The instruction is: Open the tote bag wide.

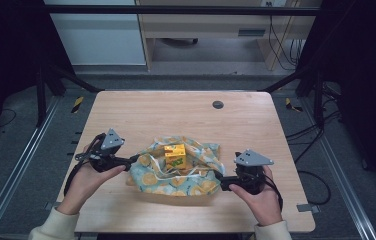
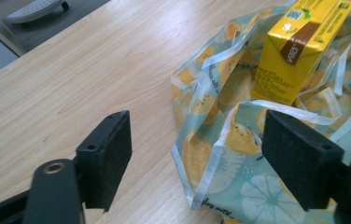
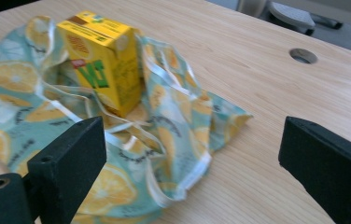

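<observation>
Wood-grain table (image 1: 176, 107) top, pretty bare apart from the stuff in the middle. Going from the left: the left gripper (image 1: 135, 159) sits just at the left edge of the lemon-print bag (image 1: 148, 172), with the person's left hand (image 1: 88, 175) wrapped around its body. Its jaws are spread wide and nothing is pinched between them; in the left gripper view one pad hangs over bare wood and the other over the bag's white-trimmed edge (image 2: 211, 158), not pressing on it.

Middle of the table: the bag lies crumpled and open, teal fabric with yellow lemon slices and white straps. A yellow drink carton (image 1: 176, 156) stands upright in the middle of it, cloth bunched around its base.

On the right, the right gripper (image 1: 218, 176) is at the bag's right edge, held by the right hand (image 1: 256, 192). Its jaws are also released and wide apart, gripping nothing; in the right gripper view they frame the bag's corner (image 3: 229, 119) and bare table. Further back there's a small round hole (image 1: 218, 104) in the tabletop.
</observation>
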A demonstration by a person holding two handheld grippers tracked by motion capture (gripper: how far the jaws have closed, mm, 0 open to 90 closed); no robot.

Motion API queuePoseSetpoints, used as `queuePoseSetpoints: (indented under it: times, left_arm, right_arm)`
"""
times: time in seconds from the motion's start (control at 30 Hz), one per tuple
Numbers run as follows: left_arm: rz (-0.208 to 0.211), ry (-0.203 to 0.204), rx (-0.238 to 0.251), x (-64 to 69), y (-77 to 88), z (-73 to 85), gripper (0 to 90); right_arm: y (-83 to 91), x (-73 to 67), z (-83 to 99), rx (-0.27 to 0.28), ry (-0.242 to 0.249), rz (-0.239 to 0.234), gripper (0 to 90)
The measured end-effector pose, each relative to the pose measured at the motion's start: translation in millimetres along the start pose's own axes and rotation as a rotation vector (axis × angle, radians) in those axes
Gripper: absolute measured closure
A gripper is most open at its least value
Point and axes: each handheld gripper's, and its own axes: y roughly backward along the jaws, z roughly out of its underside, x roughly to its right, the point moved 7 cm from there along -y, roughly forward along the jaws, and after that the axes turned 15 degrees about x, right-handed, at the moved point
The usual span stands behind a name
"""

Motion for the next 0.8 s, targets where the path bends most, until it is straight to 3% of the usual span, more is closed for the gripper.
queuePoseSetpoints:
  times: [0.2,0.33,0.5,0.67,0.7,0.8]
  left_arm:
    - [-0.029,0.014,0.037,-13.5,17.9,-9.7,18.6]
    - [-0.077,0.036,0.030,-31.7,24.2,-2.8,17.9]
    - [-0.122,0.086,0.009,-54.1,22.8,20.1,14.9]
    - [-0.143,0.139,-0.036,-70.8,11.9,55.9,11.3]
    - [-0.148,0.148,-0.040,-72.7,9.1,62.6,10.8]
    - [-0.158,0.165,-0.050,-75.4,3.9,76.3,10.6]
  right_arm:
    - [2.8,23.1,12.6,-0.035,-0.044,0.096,7.0]
    - [5.2,39.3,22.9,-0.060,-0.062,0.152,6.8]
    - [8.0,63.2,40.1,-0.088,-0.102,0.230,6.0]
    - [8.1,74.4,56.4,-0.137,-0.139,0.262,6.3]
    - [6.7,76.6,63.9,-0.169,-0.144,0.265,6.6]
    - [3.8,74.9,67.5,-0.188,-0.147,0.263,6.6]
